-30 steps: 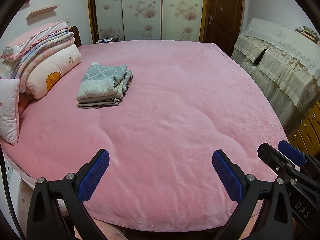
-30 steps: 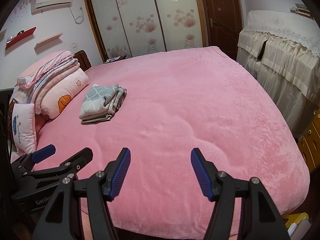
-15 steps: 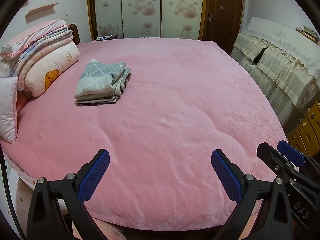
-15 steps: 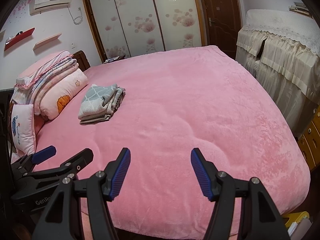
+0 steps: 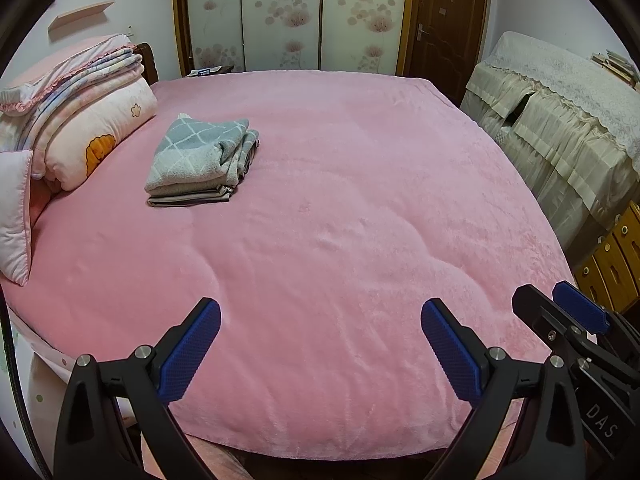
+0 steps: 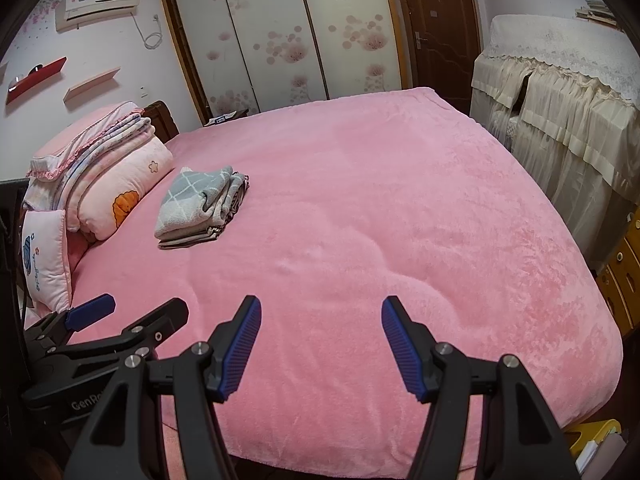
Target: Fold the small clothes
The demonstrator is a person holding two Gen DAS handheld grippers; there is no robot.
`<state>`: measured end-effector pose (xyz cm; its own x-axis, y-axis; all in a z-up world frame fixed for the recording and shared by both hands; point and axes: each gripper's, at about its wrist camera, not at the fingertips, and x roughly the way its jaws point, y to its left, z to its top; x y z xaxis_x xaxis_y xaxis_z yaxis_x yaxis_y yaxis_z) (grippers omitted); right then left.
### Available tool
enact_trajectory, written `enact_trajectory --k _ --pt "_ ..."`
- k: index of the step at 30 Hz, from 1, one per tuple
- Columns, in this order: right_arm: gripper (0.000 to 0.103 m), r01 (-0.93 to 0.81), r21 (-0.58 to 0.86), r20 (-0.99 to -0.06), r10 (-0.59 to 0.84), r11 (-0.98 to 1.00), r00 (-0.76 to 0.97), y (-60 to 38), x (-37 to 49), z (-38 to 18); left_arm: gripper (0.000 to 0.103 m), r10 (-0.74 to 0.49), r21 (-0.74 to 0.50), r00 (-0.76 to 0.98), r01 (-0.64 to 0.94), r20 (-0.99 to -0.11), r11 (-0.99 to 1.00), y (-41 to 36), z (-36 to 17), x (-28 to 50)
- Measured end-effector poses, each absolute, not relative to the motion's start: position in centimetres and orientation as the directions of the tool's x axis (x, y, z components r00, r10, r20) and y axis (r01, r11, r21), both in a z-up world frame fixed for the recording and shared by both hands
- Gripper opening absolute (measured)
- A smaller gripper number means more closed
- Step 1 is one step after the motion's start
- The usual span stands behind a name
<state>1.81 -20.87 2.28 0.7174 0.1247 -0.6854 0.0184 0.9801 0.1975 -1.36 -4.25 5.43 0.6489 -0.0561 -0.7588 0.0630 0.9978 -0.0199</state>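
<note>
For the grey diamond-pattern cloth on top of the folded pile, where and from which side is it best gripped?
Probably the grey cloth's loose layered edges on its right side, nearest the open bed. Come in low from that side: the pillows crowd its left, and the near edge looks like a closed fold.

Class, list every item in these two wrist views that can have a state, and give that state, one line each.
left gripper: open, empty, above the near bed edge
right gripper: open, empty
stack of small clothes: folded, piled on the pink blanket
bedding pile: folded, stacked at the bed's left end
wardrobe doors: shut
room door: shut
</note>
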Motion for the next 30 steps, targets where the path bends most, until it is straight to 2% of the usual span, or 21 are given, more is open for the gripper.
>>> enact_trajectory --k 30 --pt "0.063 0.023 0.202 -0.69 0.126 0.979 0.713 -21.19 2.08 1.66 0.097 -0.058 -0.019 0.633 0.068 -0.772 0.997 -4.52 5.0 -1.44"
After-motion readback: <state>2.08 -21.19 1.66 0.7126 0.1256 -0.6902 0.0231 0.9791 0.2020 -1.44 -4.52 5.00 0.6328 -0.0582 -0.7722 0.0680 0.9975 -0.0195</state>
